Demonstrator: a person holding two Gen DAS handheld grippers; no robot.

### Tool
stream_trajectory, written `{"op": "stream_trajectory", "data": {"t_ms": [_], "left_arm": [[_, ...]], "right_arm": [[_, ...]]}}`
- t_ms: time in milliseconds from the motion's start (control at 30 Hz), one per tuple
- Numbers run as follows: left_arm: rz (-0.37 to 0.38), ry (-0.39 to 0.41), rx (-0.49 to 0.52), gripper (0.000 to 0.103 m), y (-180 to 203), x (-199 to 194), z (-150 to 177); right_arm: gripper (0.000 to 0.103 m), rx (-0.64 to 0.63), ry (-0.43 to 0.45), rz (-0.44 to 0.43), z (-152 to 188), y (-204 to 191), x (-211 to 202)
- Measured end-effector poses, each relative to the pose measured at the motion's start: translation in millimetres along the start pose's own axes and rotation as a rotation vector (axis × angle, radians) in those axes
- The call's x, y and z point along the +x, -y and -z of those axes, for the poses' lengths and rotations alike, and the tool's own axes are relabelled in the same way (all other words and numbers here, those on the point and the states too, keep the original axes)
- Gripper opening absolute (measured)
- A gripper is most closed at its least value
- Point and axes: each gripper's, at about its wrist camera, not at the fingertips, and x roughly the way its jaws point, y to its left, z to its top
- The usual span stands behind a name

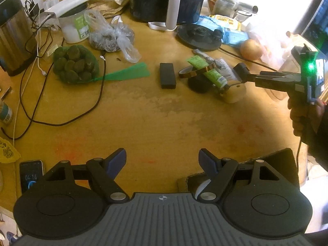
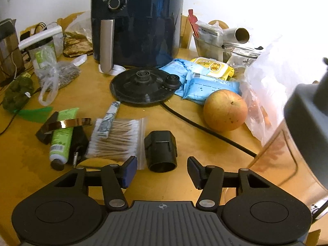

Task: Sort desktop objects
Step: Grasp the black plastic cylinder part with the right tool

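My right gripper (image 2: 162,166) hangs low over the wooden table (image 2: 205,149), jaws open. A short black cylindrical cap (image 2: 161,148) lies just ahead, its near end between the fingertips (image 2: 131,164) with a gap on each side. Left of it lie a bag of cotton swabs (image 2: 116,141), a green tube (image 2: 61,139) and an amber tape ring (image 2: 69,123). In the left wrist view my left gripper (image 1: 162,162) is open and empty above bare wood, and the right gripper (image 1: 245,73) reaches in from the right toward that pile. A black box (image 1: 167,75) lies mid-table.
A dark air fryer (image 2: 137,20) and a kettle base (image 2: 143,86) with its cable (image 2: 205,129) stand behind. A round fruit (image 2: 225,110), wipe packs (image 2: 211,86) and a plastic bag (image 2: 266,94) crowd the right. A net of dark green fruit (image 1: 74,64) and a phone (image 1: 30,176) lie left.
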Motion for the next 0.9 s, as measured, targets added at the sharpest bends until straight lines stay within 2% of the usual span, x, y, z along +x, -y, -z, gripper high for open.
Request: {"op": "stream_trajectory", "data": {"t_ms": [233,467,667,900], "left_arm": [[-0.006,-0.007,-0.027,0.077,-6.0,2.2,0.1],[0.006,-0.010,-0.038,0.077,-4.1,3.1,2.5],[0.013,-0.007,-0.046,0.077,-0.6,1.1,6.4],[0.020,0.000,-0.061,0.078,1.5,-1.4,12.4]], "right_arm": [[0.056,0.000,-0.018,0.027,-1.7,1.5,18.6],[0.055,-0.005,-0.042,0.012,-2.6,3.6,30.5],[0.041,-0.007,-0.063,-0.006,-3.3,5.0,36.5],[0.040,-0.005,-0.055,-0.003,-3.4,6.1,33.5]]}}
